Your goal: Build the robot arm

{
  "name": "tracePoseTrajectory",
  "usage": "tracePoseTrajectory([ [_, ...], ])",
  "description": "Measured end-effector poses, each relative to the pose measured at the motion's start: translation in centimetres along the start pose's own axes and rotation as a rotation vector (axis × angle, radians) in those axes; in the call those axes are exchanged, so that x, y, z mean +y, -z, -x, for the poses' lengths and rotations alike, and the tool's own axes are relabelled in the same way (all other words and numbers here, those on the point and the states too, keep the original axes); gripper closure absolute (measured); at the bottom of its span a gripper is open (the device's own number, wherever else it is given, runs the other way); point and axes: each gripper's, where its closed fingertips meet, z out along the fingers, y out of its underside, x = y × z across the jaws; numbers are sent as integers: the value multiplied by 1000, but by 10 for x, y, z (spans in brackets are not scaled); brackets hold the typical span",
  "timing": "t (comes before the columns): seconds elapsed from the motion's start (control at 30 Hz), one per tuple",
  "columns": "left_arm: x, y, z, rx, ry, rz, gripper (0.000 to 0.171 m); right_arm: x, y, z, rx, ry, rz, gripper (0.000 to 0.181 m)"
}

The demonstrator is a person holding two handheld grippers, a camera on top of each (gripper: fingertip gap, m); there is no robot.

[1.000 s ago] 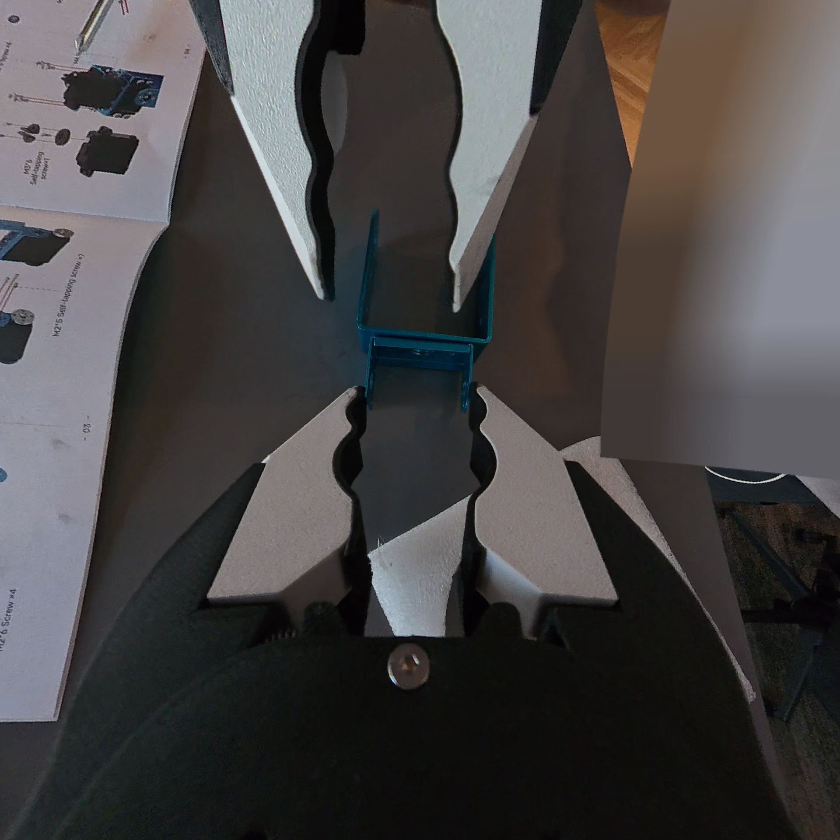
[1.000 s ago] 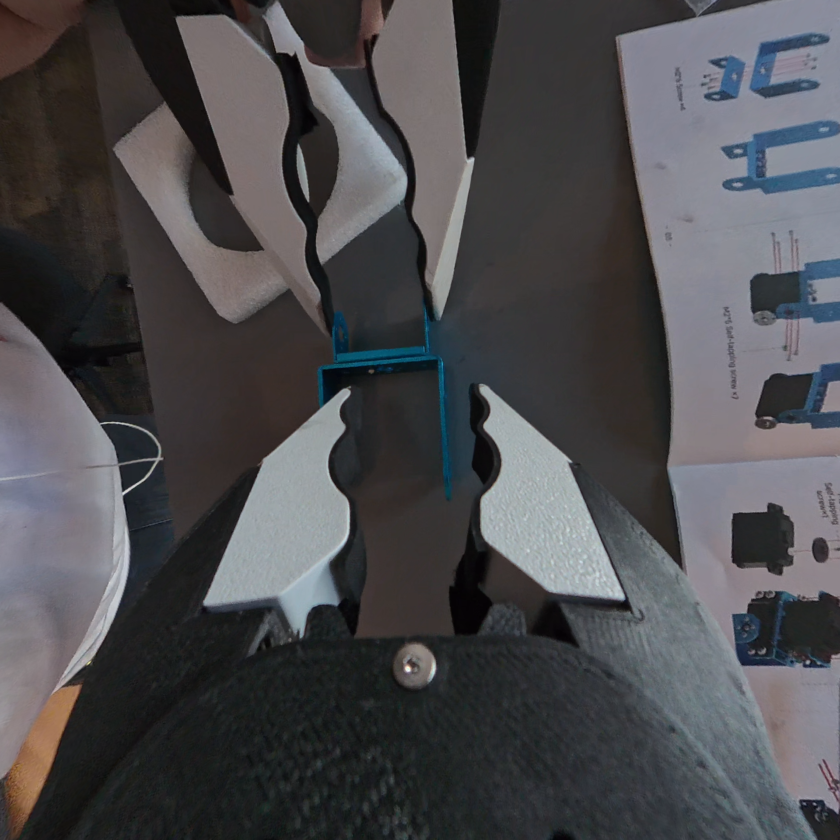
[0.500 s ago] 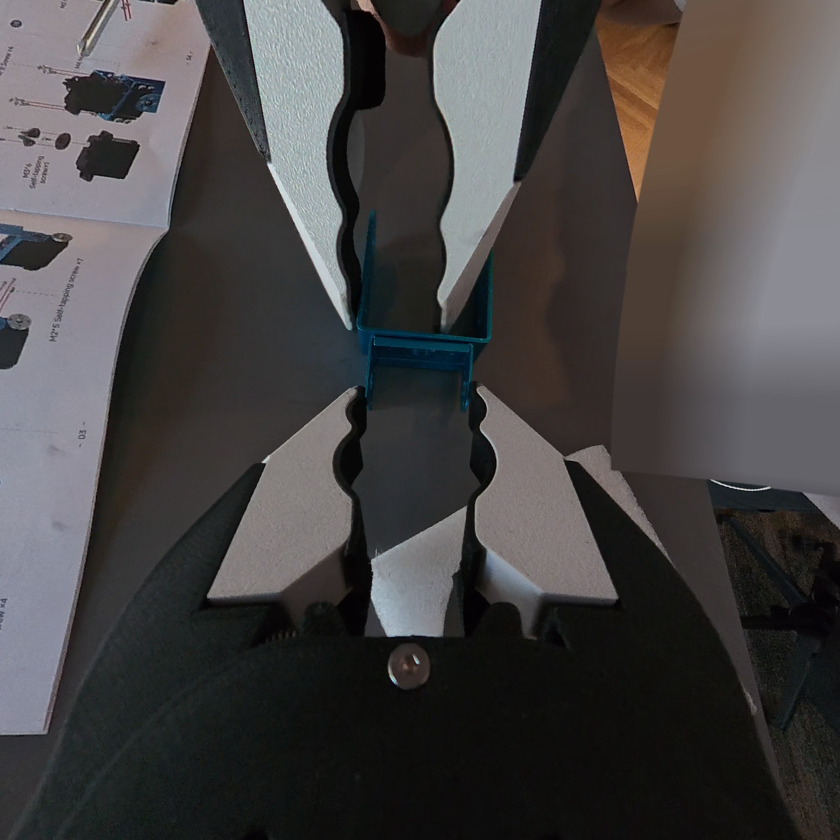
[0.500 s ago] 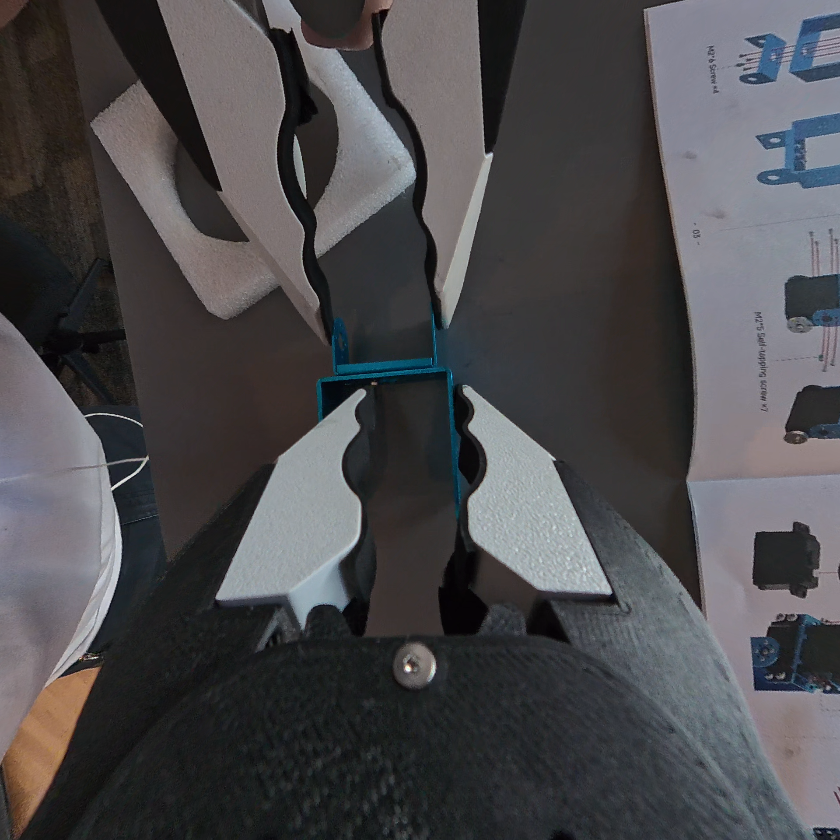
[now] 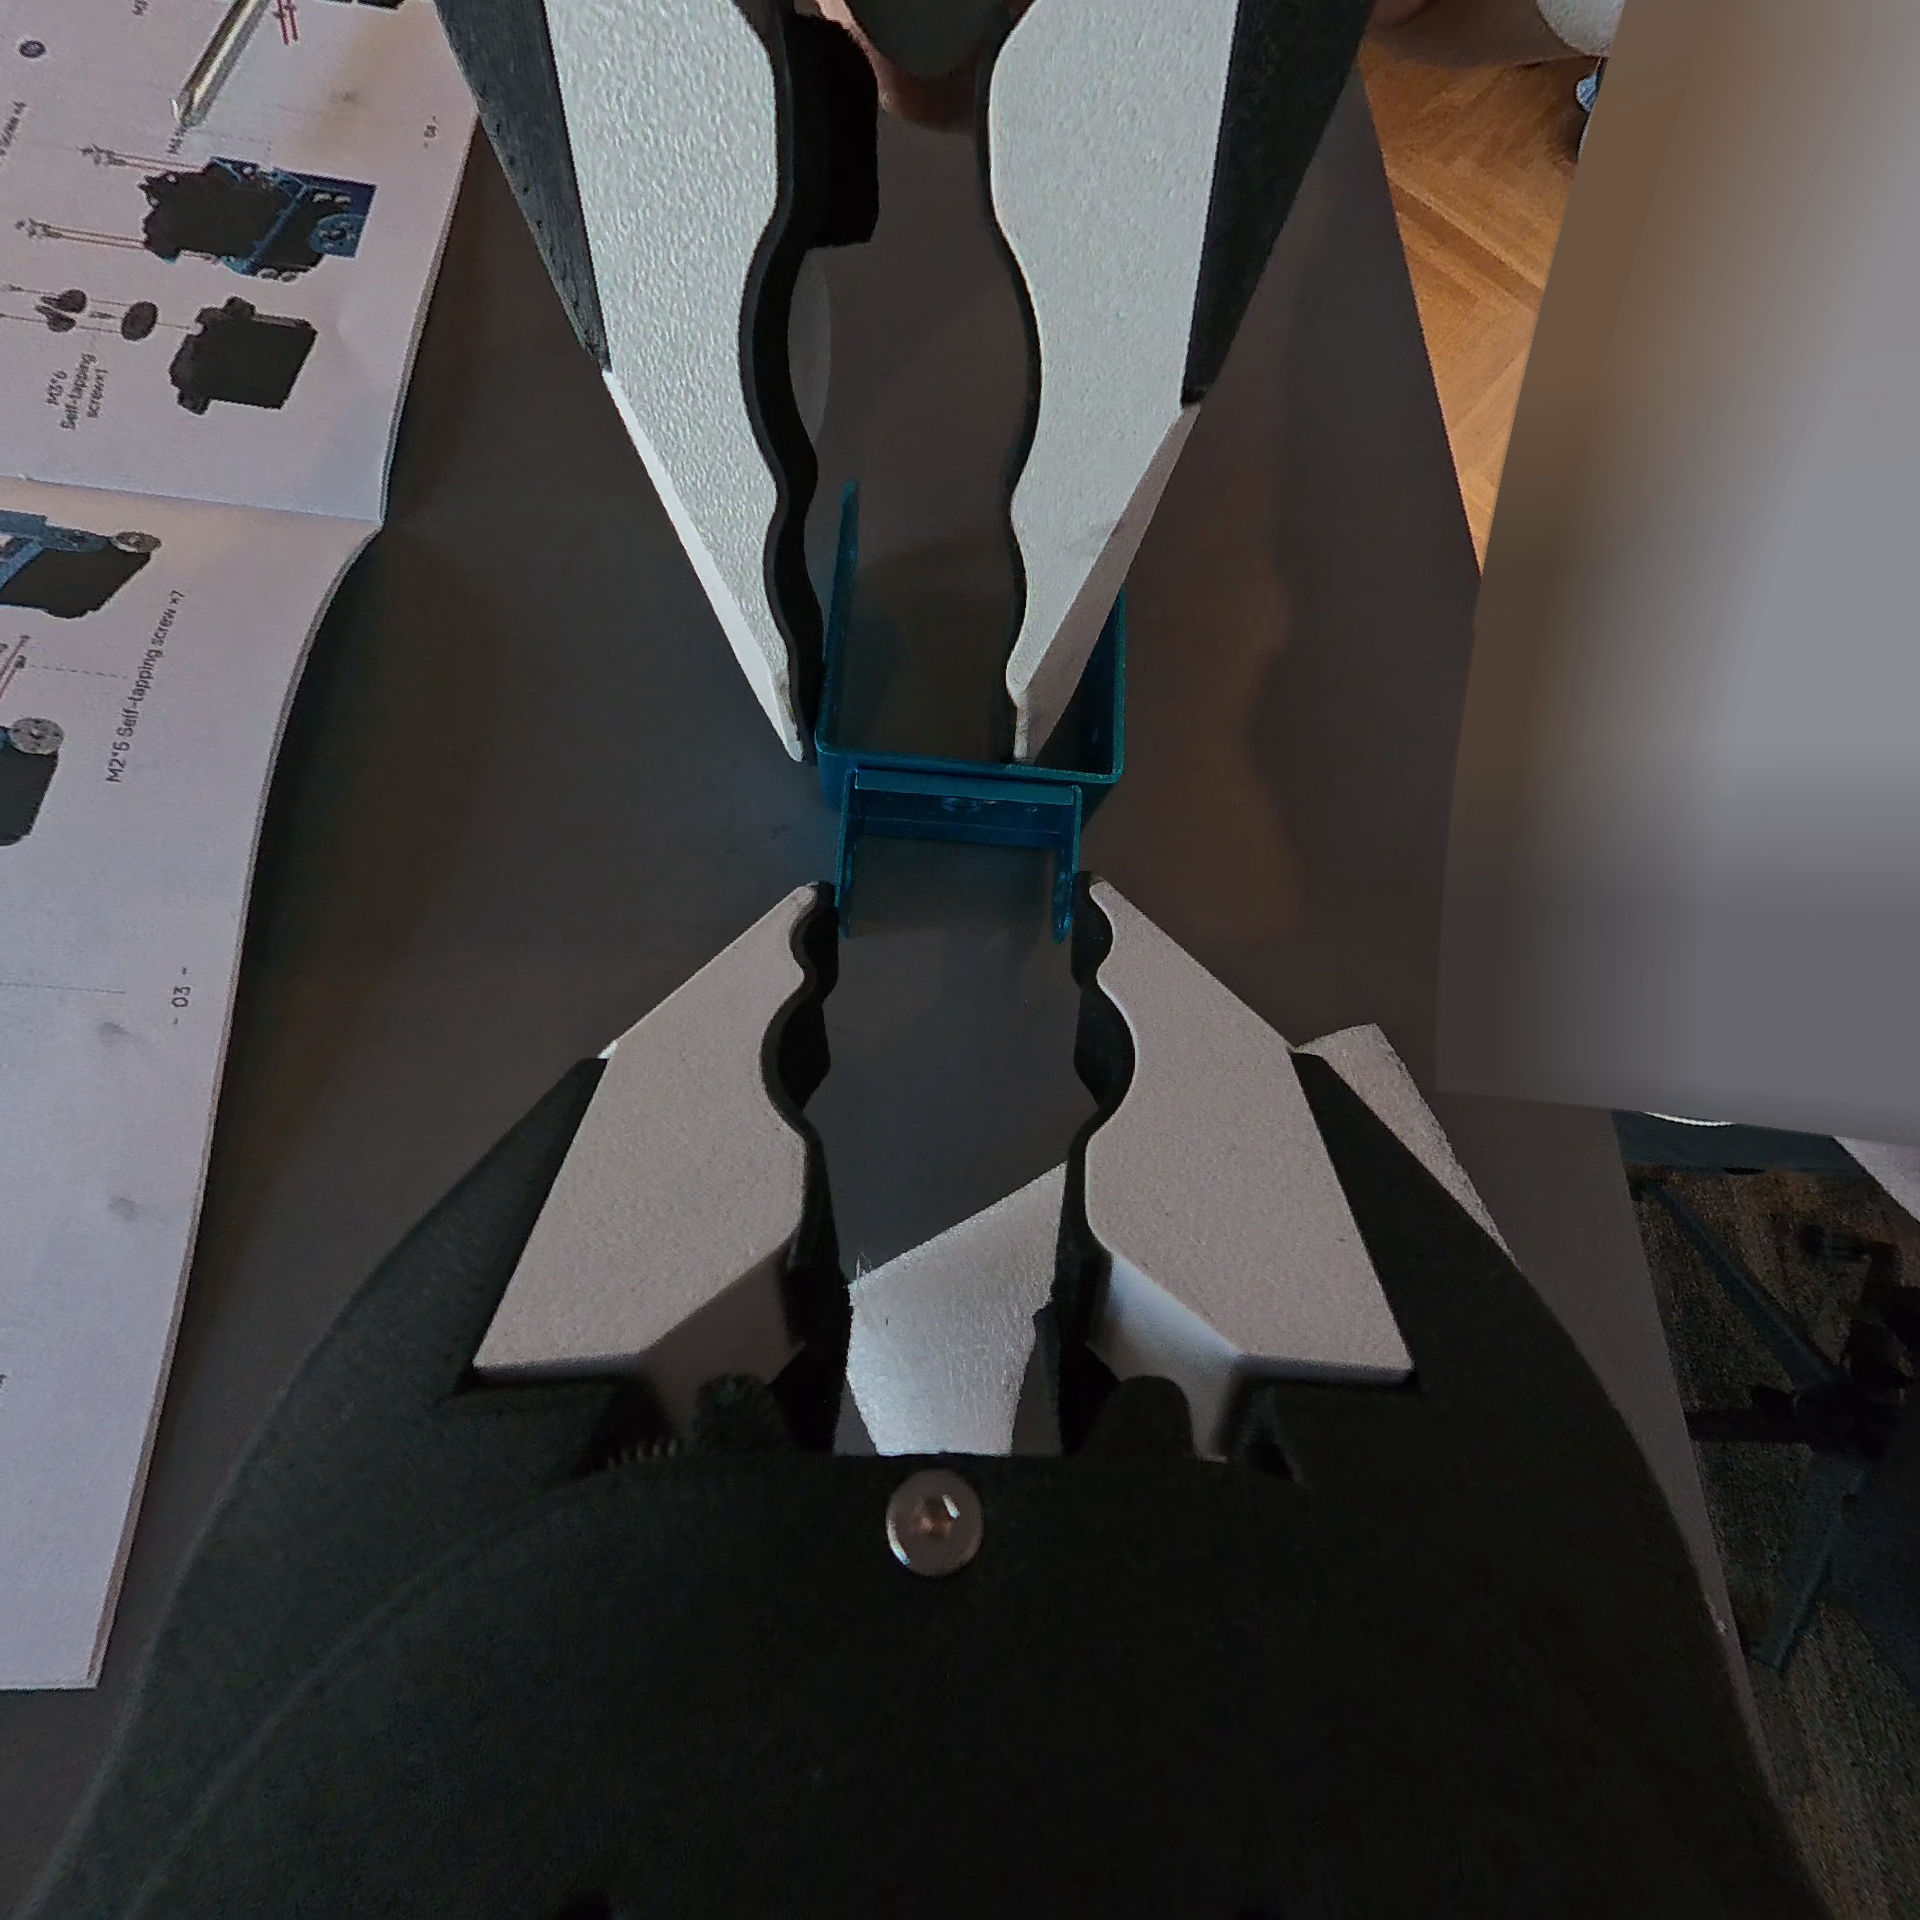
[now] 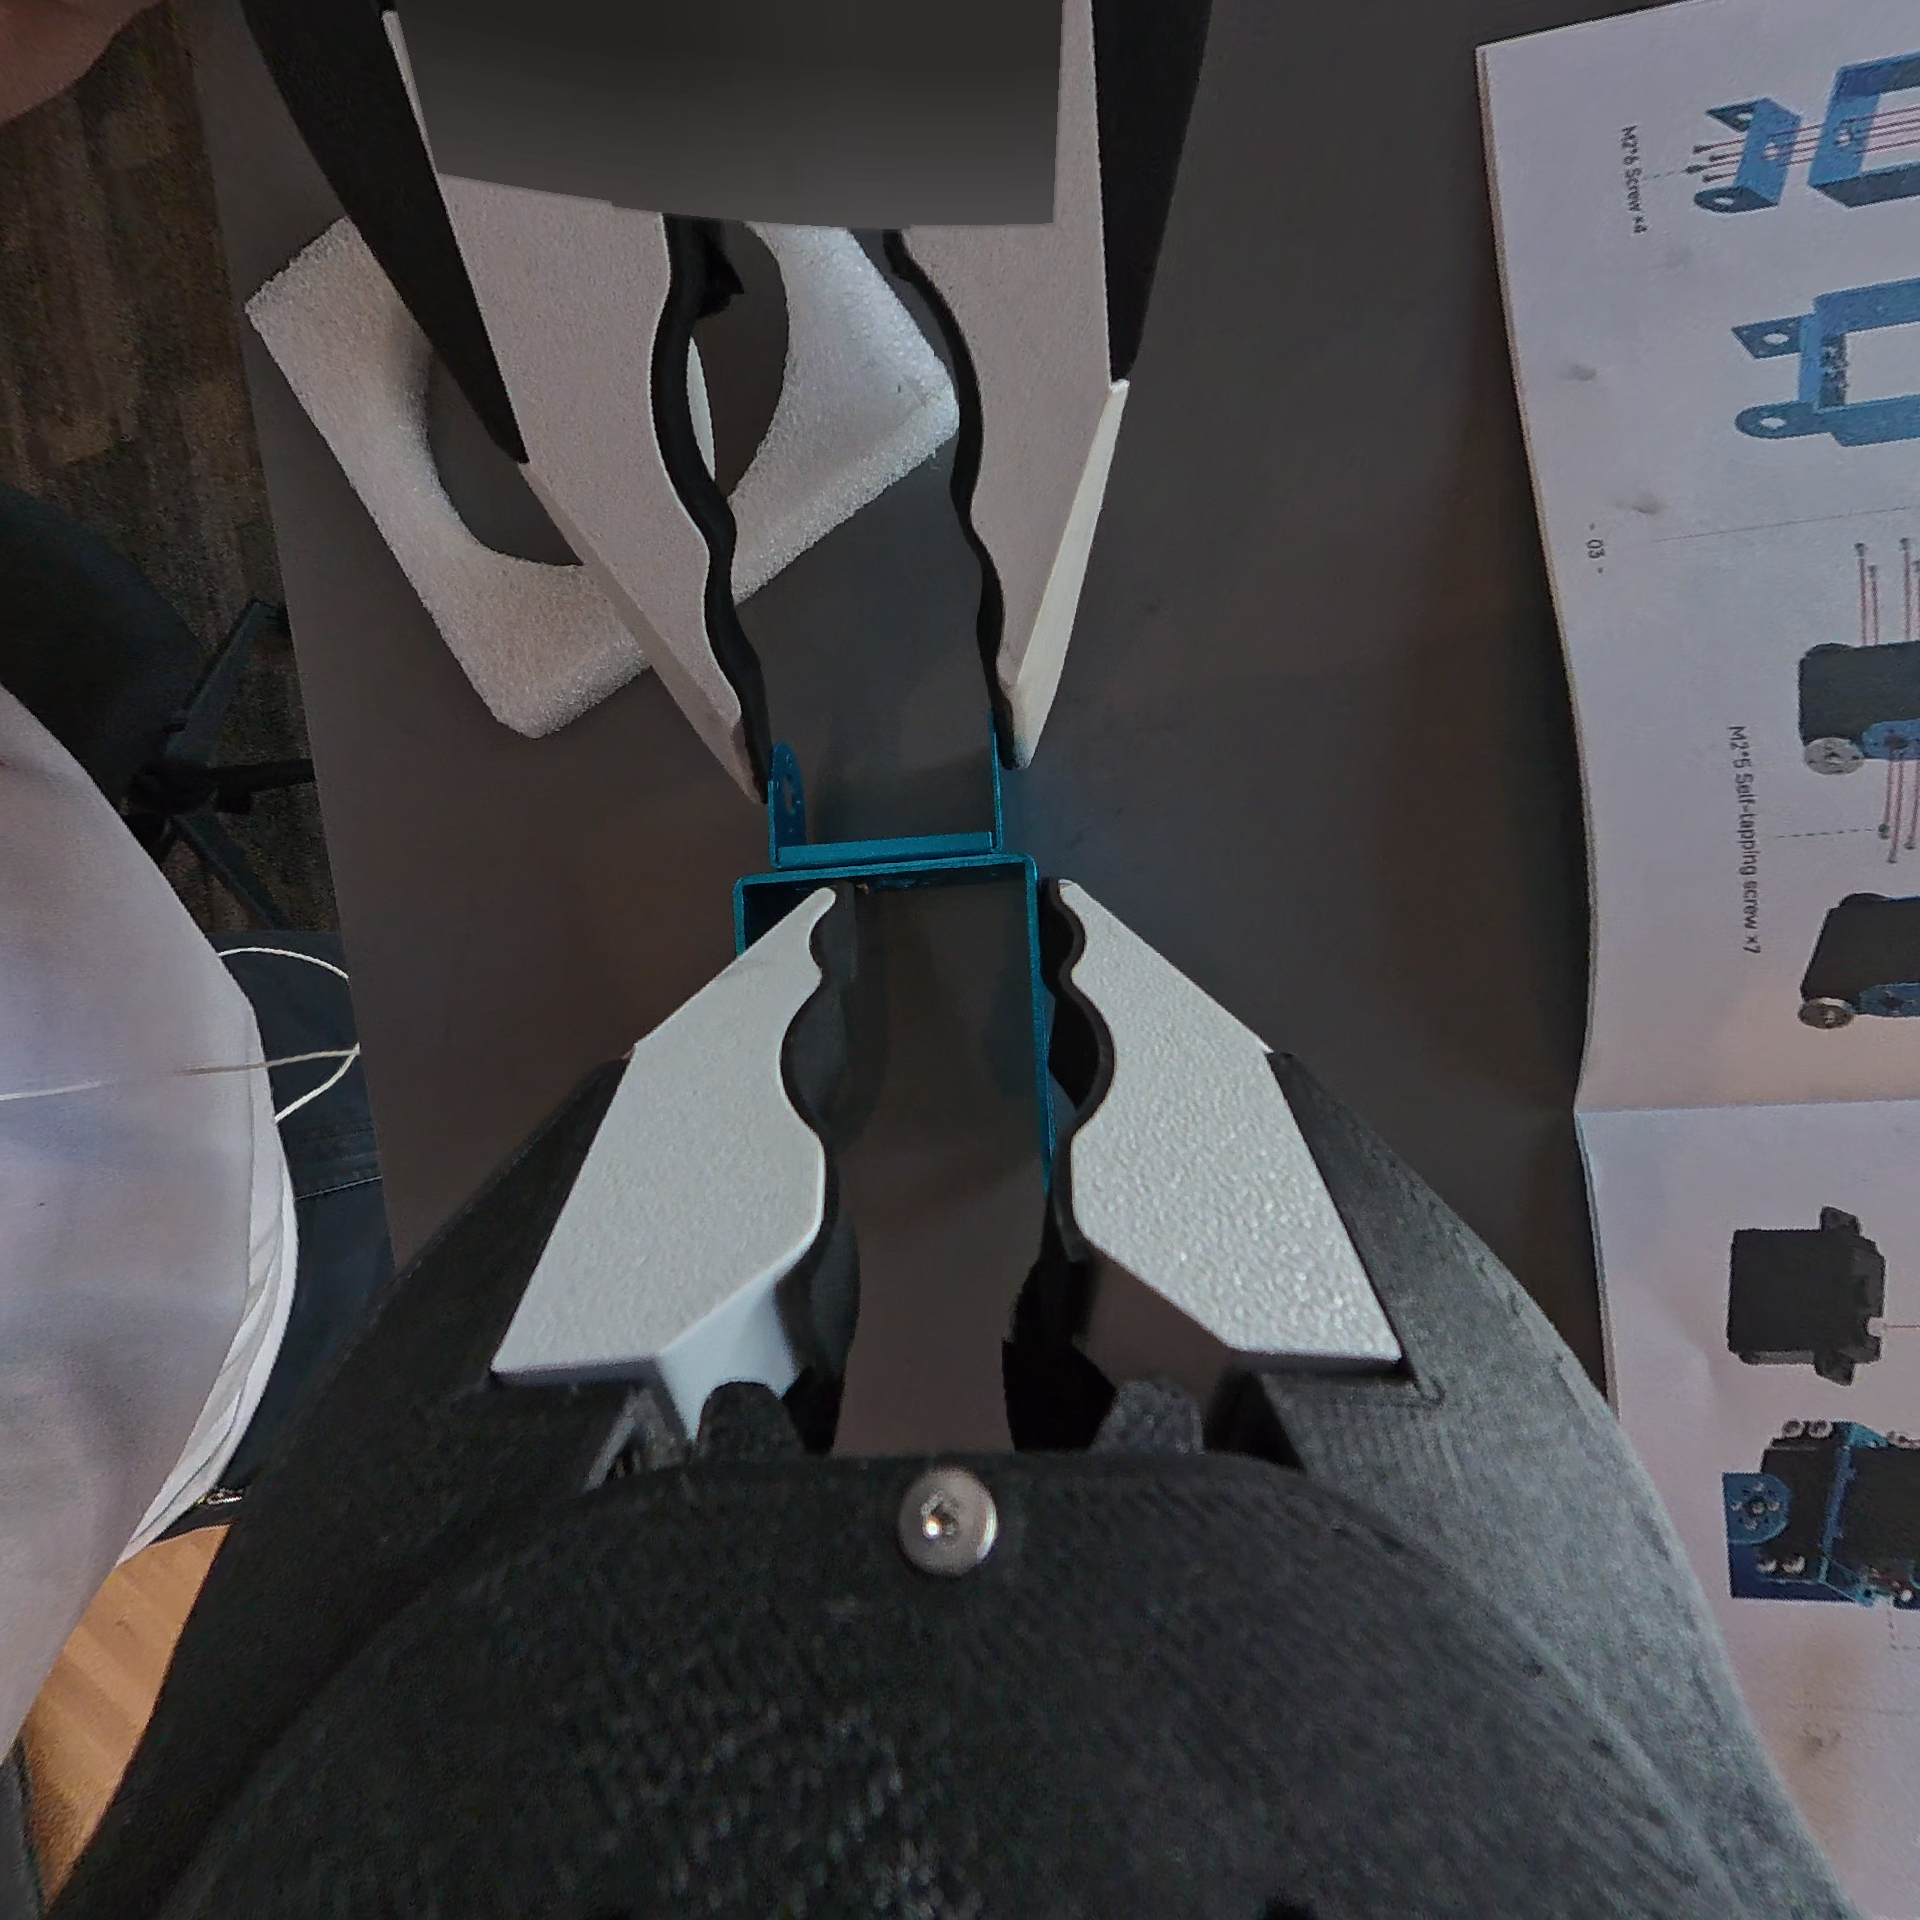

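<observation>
The two blue brackets sat back to back on the dark table [image 5: 582, 727], well in from its edges, with a booklet [image 5: 156, 831] towards one side edge and a foam block [image 6: 499, 582] near the other. The left gripper [image 5: 956, 899] was closed on the small bracket [image 5: 961, 816], its pads touching the outsides of both arms only at their very ends. The right gripper [image 6: 940, 899] stood open over the big bracket [image 6: 1034, 997]: one finger lay just outside one wall and the other inside the U, apart from the far wall, so it straddled a single thin wall and not the whole part. That looked like the weak spot. If those fingers closed there, they would pinch one sheet-metal wall off-centre, which could twist the big bracket about that wall or skid it across the smooth table. The left hold seemed shallow too (tips on thin arms), so a push through the shared backs could pop the small bracket out or tilt it. Whether the brackets were fastened together could not be told; if loose, they might slide apart
</observation>
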Motion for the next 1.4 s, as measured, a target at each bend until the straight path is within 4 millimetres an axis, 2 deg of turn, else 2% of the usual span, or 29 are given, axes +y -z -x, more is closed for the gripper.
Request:
tracePoseTrajectory([
  [0.3, 0, -1, -3, 26, 8, -2, 128, -1, 1, 3, -77, -45, -12, 149],
  [0.33, -1, -1, -5, 37, 9, -3, 127, 0, 2, 0, -69, -43, -10, 160],
  [0.4, -1, -2, -5, 33, 6, -2, 127, 1, 2, -2, -71, -37, -10, 165],
  [0.57, 0, -1, -4, 29, 13, -4, 128, -3, 5, 6, -159, -66, -36, 146],
  [0.73, 0, -2, -4, 24, 9, 1, 127, 0, 2, 8, -119, -29, -12, 142],
  [0.9, -1, -2, -3, 24, 17, -2, 127, 0, 1, 3, -43, 14, 2, 147],
  [1.07, -1, -2, -4, 27, 10, -1, 127, 0, 2, 4, -90, -20, -4, 149],
  [1.17, -2, -3, -6, 37, 11, -3, 128, 1, 3, 0, -93, -24, -13, 164],
  [1.23, -1, -3, -5, 30, 11, -2, 127, 0, 3, 1, -119, -26, -22, 160],
  [1.33, -1, -2, -4, 25, 11, -1, 127, 0, 4, 8, -180, -44, -22, 142],
  [1.4, -1, -3, -4, 23, 11, 0, 127, 1, 3, 7, -151, -16, -17, 144],
])
